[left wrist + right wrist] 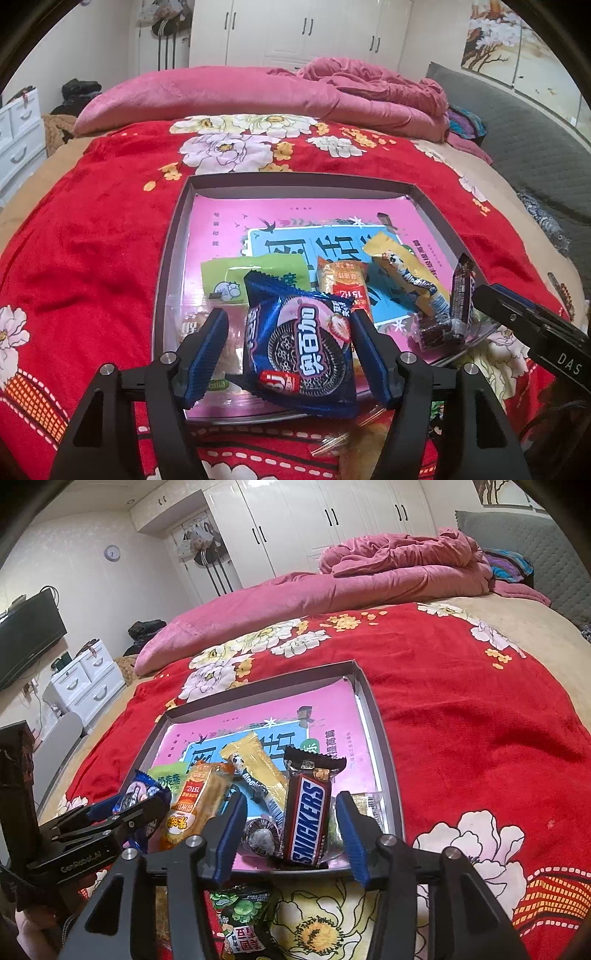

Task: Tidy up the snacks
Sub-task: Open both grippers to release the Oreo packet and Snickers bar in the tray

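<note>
The shallow grey box (173,236) lay on the red floral blanket (92,236), lined with a pink printed sheet, and already held several snacks along its near edge.

The left gripper (288,350) stood over the box's 6 o'clock edge with its blue pads (208,350) spread either side of an Oreo packet (301,350). The packet stood tilted between them; whether either pad touched it could not be told.

The right gripper (291,825) stood at the box's 5 o'clock corner, fingers spread, with a Snickers bar (308,823) propped upright between them and no visible pinch.

Between the two lay a green milk-candy packet (255,280), an orange rice-cracker packet (194,805) and a yellow wafer bar (255,771).

A green-black sweet packet (240,915) lay on the blanket just outside the box at 6 o'clock.

Judgement: the placing step was in hand, both items being set down. The next move would call for clearing the fingers without toppling either packet, then fetching the packet left outside.
</note>
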